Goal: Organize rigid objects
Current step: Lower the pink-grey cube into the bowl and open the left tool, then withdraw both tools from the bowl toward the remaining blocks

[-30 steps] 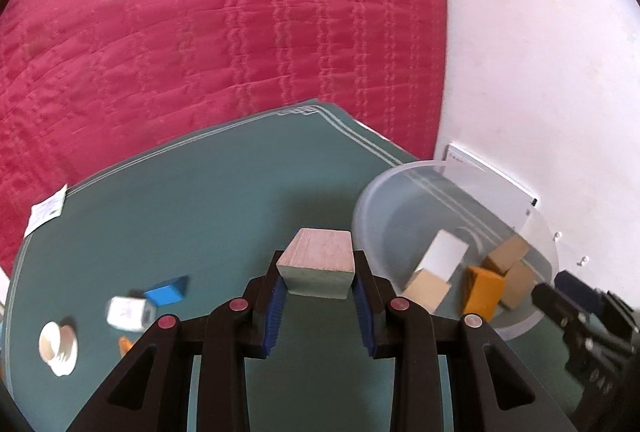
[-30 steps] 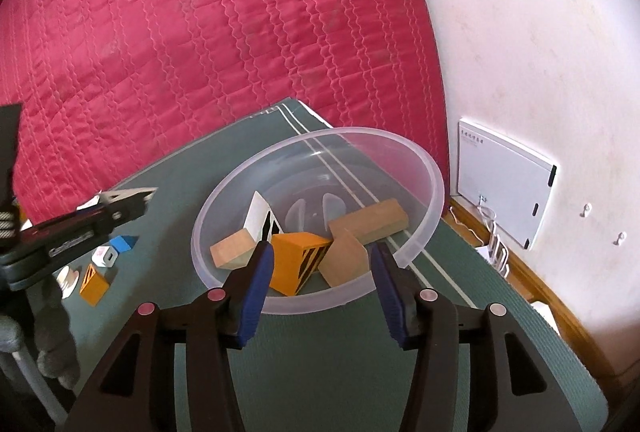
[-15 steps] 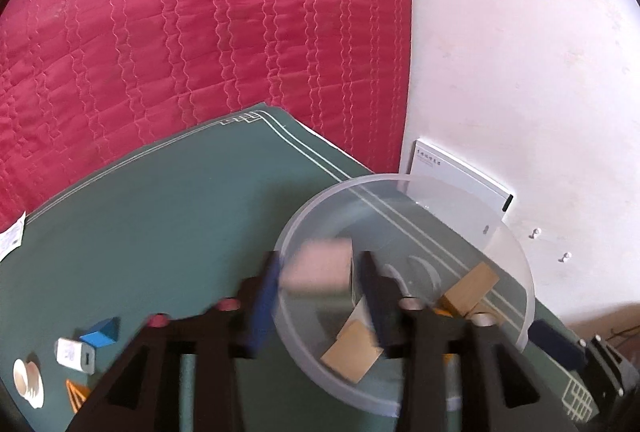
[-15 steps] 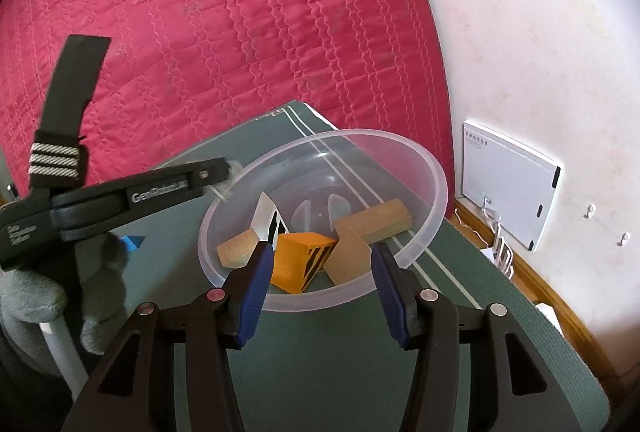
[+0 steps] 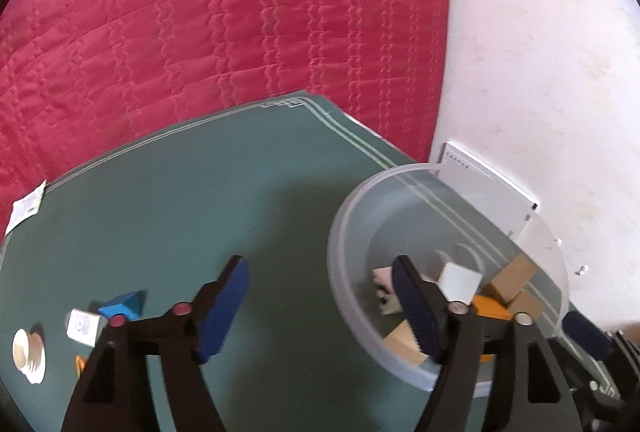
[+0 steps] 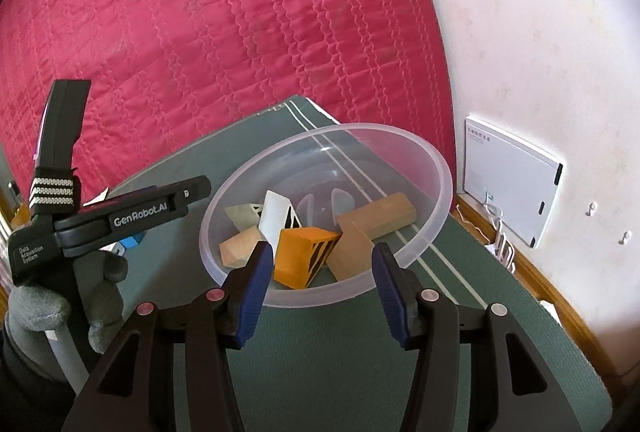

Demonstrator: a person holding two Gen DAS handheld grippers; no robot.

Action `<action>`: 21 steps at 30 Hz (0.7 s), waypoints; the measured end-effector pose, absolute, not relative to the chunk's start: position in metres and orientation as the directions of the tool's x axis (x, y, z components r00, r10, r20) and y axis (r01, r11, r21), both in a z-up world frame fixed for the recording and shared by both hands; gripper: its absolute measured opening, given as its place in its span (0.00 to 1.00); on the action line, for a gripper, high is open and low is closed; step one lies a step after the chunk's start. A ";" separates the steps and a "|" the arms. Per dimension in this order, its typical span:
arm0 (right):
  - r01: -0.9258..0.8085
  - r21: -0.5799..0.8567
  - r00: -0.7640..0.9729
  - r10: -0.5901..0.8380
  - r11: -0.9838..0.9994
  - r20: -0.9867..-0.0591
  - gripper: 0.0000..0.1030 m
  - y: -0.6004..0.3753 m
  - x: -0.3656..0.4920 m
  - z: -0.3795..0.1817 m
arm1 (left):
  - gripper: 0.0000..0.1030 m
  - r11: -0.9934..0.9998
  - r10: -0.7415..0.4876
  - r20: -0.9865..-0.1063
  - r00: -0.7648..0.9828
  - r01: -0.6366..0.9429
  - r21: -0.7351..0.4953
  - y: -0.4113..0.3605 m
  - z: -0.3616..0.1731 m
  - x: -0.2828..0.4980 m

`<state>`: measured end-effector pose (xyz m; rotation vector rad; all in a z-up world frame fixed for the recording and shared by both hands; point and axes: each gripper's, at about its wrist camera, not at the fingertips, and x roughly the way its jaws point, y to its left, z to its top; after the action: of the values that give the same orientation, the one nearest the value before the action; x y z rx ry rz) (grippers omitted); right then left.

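A clear plastic bowl (image 5: 344, 216) (image 6: 436, 168) stands on the green mat (image 5: 200, 200) and holds several wooden blocks, among them an orange one (image 6: 300, 256) and a white one (image 5: 458, 280). The pale cube (image 5: 382, 278) lies in the bowl, partly hidden by my left finger; it also shows in the right wrist view (image 6: 242, 214). My left gripper (image 5: 320, 300) is open and empty at the bowl's left rim. My right gripper (image 6: 320, 272) is open and empty just in front of the bowl. The left gripper's body (image 6: 120, 216) shows in the right wrist view.
On the mat's left lie a blue wedge (image 5: 122, 306), a small white cube (image 5: 82, 326), a white cup-like piece (image 5: 28, 352) and an orange piece (image 5: 80, 364). A red quilted bed (image 5: 200, 32) lies behind the mat. A white wall with a white box (image 6: 512, 180) stands on the right.
My left gripper carried the pale cube over the bowl, opened and let it fall in. It has since drawn back left. The right gripper has stayed still and open.
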<state>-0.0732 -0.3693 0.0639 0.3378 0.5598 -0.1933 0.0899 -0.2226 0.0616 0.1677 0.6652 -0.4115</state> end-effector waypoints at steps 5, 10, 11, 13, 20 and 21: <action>0.260 0.257 0.831 -0.080 0.931 -0.550 0.52 -0.364 -0.073 0.064 | 0.84 0.924 -0.255 -0.601 0.757 0.373 0.078 -0.208 0.059 0.079; 0.240 0.250 0.831 -0.066 0.938 -0.552 0.56 -0.357 -0.074 0.064 | 0.87 0.930 -0.240 -0.596 0.766 0.358 0.085 -0.195 0.060 0.069; 0.237 0.244 0.832 -0.066 0.940 -0.551 0.56 -0.355 -0.074 0.064 | 0.87 0.932 -0.236 -0.595 0.769 0.352 0.085 -0.193 0.060 0.068; 0.230 0.234 0.834 -0.067 0.945 -0.548 0.56 -0.351 -0.075 0.065 | 0.87 0.935 -0.233 -0.593 0.771 0.344 0.080 -0.187 0.061 0.065; 0.211 0.222 0.831 -0.055 0.952 -0.554 0.65 -0.345 -0.074 0.066 | 0.90 0.954 -0.198 -0.581 0.790 0.292 0.071 -0.163 0.066 0.054; 0.212 0.222 0.830 -0.055 0.952 -0.556 0.65 -0.345 -0.073 0.065 | 0.90 0.957 -0.192 -0.580 0.792 0.282 0.069 -0.157 0.067 0.053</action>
<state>-0.0734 -0.3446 0.0654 0.2816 0.5768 -0.1438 0.0531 -0.1568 0.0670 0.1550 0.6063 -0.2560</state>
